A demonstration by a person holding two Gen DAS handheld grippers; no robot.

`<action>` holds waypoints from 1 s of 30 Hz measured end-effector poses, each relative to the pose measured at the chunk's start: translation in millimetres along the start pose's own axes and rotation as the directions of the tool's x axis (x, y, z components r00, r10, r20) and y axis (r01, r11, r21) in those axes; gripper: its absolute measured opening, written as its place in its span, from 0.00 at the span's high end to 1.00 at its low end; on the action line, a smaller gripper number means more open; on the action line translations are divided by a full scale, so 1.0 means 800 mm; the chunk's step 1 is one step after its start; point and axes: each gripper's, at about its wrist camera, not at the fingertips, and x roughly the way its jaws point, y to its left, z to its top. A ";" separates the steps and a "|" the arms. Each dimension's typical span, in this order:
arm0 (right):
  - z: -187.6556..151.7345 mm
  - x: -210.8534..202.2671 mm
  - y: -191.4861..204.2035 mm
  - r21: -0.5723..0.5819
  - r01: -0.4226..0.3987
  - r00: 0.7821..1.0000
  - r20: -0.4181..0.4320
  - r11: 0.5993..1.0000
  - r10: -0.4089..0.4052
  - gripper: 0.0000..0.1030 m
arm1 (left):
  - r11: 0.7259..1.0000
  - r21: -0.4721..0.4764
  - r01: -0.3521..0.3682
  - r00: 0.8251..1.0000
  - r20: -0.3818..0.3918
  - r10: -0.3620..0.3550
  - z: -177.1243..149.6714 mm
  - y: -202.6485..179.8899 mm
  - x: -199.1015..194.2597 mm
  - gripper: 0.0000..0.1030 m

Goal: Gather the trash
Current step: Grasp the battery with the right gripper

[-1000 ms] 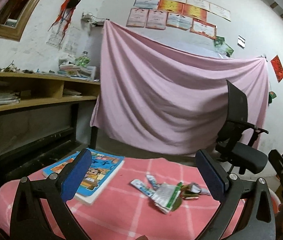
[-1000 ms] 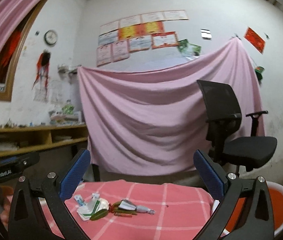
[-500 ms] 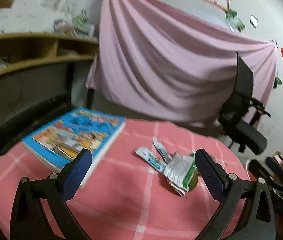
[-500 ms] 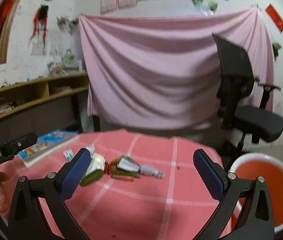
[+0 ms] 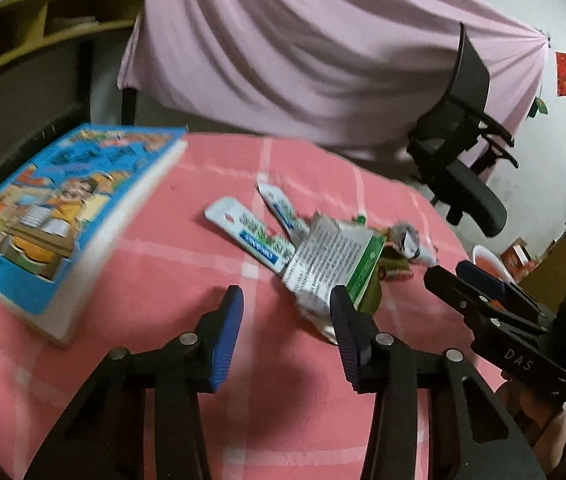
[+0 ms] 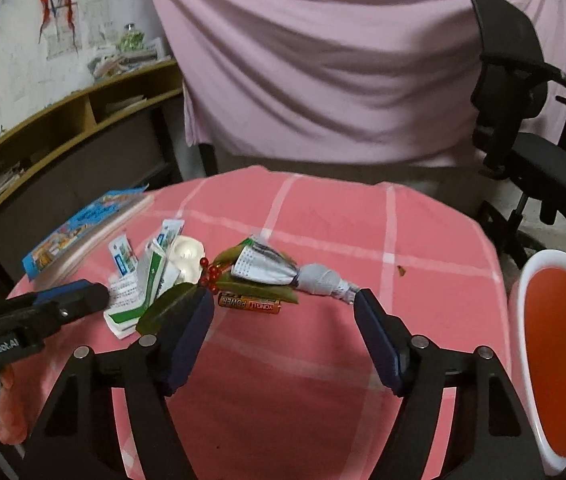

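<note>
A heap of trash lies mid-table on the pink checked cloth. It holds white sachets, a white-green printed carton, a crumpled silver wrapper, leaves, red berries and an orange battery. My left gripper hovers just short of the carton. Its jaws are closing with only bare cloth between them. My right gripper points down at the battery and wrapper, which lie just beyond its tips. Its jaws are closing too, and nothing is pressed.
A blue picture book lies on the table's left side. A white basin with an orange inside stands off the table's right edge. Behind it stand a black office chair, a pink sheet and wooden shelves.
Both grippers have tipped downward and come closer to the trash heap, so the table fills the views. Both pairs of jaws have narrowed, the left more than the right.
</note>
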 end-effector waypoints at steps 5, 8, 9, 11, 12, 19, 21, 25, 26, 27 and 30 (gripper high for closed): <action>0.004 0.012 0.003 -0.022 -0.008 0.999 -0.043 1.000 0.008 0.36 | 1.000 0.013 0.013 1.000 -0.021 -0.013 0.005 -0.007 0.008 0.68; 0.006 0.019 0.004 -0.036 -0.012 0.998 -0.068 0.999 0.010 0.42 | 0.999 0.031 0.023 0.999 -0.046 -0.022 0.006 -0.012 0.014 0.82; 0.006 0.021 0.005 -0.040 -0.015 0.997 -0.078 0.999 0.012 0.45 | 0.999 0.033 0.023 0.999 -0.044 -0.021 0.007 -0.012 0.014 0.84; 0.007 0.026 0.005 -0.043 -0.018 0.996 -0.093 0.999 0.014 0.48 | 0.999 0.033 0.029 0.999 -0.046 -0.027 0.007 -0.012 0.015 0.90; 0.008 0.028 0.005 -0.044 -0.021 0.995 -0.099 0.999 0.016 0.50 | 0.999 0.033 0.027 0.999 -0.044 -0.025 0.007 -0.012 0.015 0.93; 0.013 0.050 0.011 -0.067 -0.029 0.989 -0.148 0.997 0.019 0.50 | 0.999 0.023 0.040 0.999 -0.031 -0.039 0.008 -0.009 0.014 1.00; 0.014 0.053 0.011 -0.070 -0.028 0.988 -0.152 0.997 0.017 0.51 | 0.999 0.019 0.046 0.999 -0.030 -0.046 0.007 -0.008 0.014 1.00; 0.012 0.050 0.006 -0.059 -0.039 0.988 -0.149 0.997 0.030 0.75 | 0.998 0.011 0.064 0.998 -0.023 -0.063 0.007 -0.004 0.008 1.00; 0.012 0.049 0.005 -0.054 -0.043 0.988 -0.148 0.998 0.035 0.76 | 0.998 0.009 0.068 0.997 -0.022 -0.067 0.007 -0.002 0.007 1.00; 0.011 0.048 0.006 -0.049 -0.046 0.988 -0.147 0.998 0.039 0.78 | 0.997 0.006 0.074 0.997 -0.022 -0.074 0.007 -0.001 0.006 1.00; 0.009 0.045 0.003 -0.042 -0.055 0.989 -0.143 0.998 0.048 0.83 | 0.997 0.008 0.083 0.996 -0.027 -0.082 0.007 0.001 0.004 0.90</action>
